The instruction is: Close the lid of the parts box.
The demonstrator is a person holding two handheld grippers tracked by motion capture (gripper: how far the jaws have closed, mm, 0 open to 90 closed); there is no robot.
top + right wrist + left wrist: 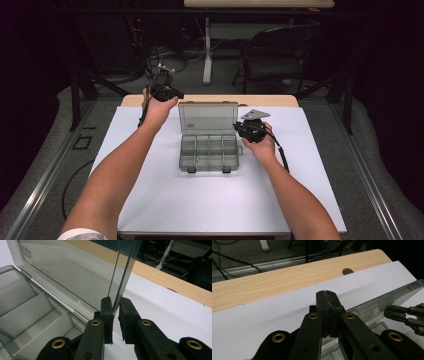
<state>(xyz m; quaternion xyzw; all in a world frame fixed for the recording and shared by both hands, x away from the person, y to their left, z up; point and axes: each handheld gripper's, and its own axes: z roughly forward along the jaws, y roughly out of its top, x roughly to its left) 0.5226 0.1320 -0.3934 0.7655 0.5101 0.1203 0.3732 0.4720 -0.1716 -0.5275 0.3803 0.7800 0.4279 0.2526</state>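
Right gripper (115,305) pinching side edge of upright lid of smoky clear plastic compartment box (208,150), likely steadying it open. Left gripper (327,298) clenched, empty, beside lid's far corner.

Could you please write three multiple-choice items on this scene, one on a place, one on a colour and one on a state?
1. Where is the right gripper?
A. At the side edge of the organiser box's lid
B. Inside a compartment
C. On the floor

2. What colour is the sheet under the organiser box?
A. Green
B. White
C. Red

3. How do the left gripper's jaws stand?
A. Wide open
B. Shut on a screw
C. Shut on nothing

Answers: 1 A, the right gripper view shows the raised lid's edge between its jaws. 2 B, the sheet is white in the high view. 3 C, the left gripper view shows the jaws pressed together above the sheet.
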